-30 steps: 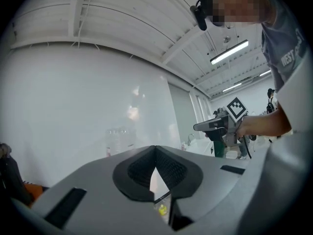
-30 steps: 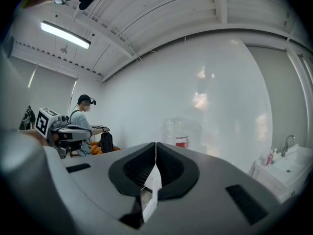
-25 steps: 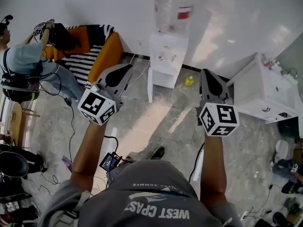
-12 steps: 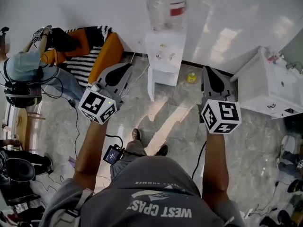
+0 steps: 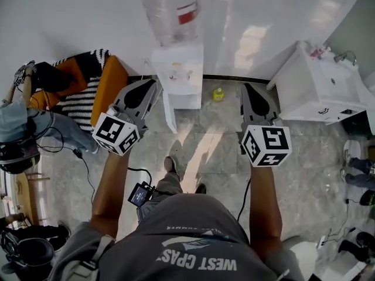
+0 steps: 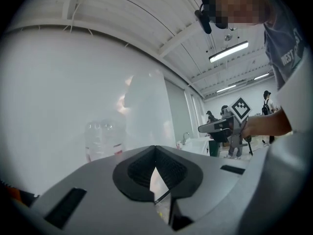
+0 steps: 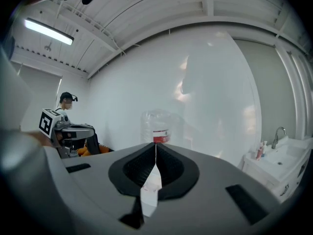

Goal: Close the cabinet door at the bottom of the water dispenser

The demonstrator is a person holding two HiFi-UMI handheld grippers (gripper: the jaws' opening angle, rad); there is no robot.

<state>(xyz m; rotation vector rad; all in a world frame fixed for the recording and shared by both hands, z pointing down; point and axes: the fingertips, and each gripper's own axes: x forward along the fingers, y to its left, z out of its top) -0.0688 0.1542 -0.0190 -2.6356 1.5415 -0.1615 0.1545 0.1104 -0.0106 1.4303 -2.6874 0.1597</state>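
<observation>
The white water dispenser (image 5: 179, 69) stands against the wall with a clear bottle (image 5: 170, 10) on top. Its bottom cabinet door (image 5: 170, 113) hangs open, swung out toward me on the left side. My left gripper (image 5: 154, 82) is shut and empty, with its tips just left of the dispenser's body and above the open door. My right gripper (image 5: 245, 87) is also shut and empty, off to the dispenser's right and apart from it. The bottle (image 7: 157, 126) shows just above my right gripper (image 7: 155, 147) in the right gripper view. It appears faintly as the bottle (image 6: 102, 138) left of my left gripper (image 6: 155, 149).
A small yellow bottle (image 5: 218, 94) sits on the floor right of the dispenser. A white sink cabinet (image 5: 316, 92) stands at the right. An orange sofa with a striped cushion (image 5: 96, 89) is at the left, where a seated person (image 5: 20, 119) is. Cables lie on the floor.
Both grippers have moved forward toward the dispenser, which now sits closer and further left in the head view. Both stay shut.
</observation>
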